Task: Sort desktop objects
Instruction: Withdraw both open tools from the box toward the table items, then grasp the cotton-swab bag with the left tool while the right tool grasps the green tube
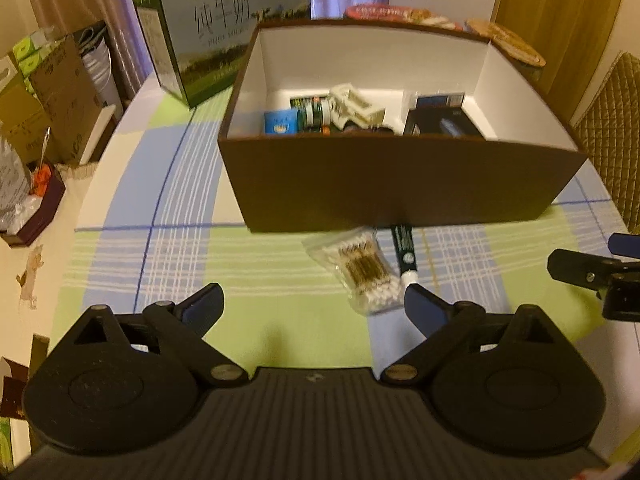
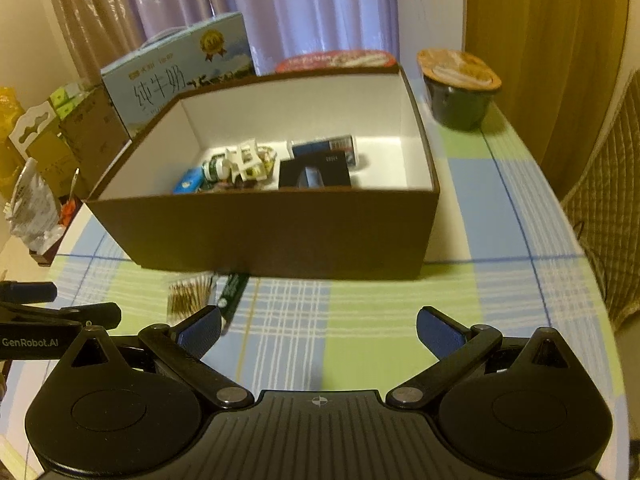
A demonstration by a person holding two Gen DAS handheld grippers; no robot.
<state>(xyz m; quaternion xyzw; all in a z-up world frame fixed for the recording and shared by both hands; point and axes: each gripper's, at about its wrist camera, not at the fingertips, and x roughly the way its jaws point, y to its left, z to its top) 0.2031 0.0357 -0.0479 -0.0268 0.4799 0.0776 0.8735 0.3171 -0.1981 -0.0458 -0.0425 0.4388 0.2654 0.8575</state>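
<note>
A brown cardboard box (image 1: 392,184) with white inner walls stands on the checked tablecloth and holds several small items. In front of it lie a clear bag of cotton swabs (image 1: 362,270) and a dark green tube (image 1: 405,254) with a white cap. My left gripper (image 1: 314,308) is open above the cloth, its right finger just short of the swabs and nothing between the pads. The right wrist view shows the box (image 2: 280,232), the swabs (image 2: 188,296) and the tube (image 2: 232,290) at lower left. My right gripper (image 2: 318,332) hangs open over bare cloth.
A milk carton case (image 1: 208,40) stands behind the box at left, and two lidded instant noodle bowls (image 2: 460,88) behind it at right. A quilted chair back (image 1: 612,132) is at the right table edge. Cardboard cartons (image 1: 52,100) and bags crowd the left side.
</note>
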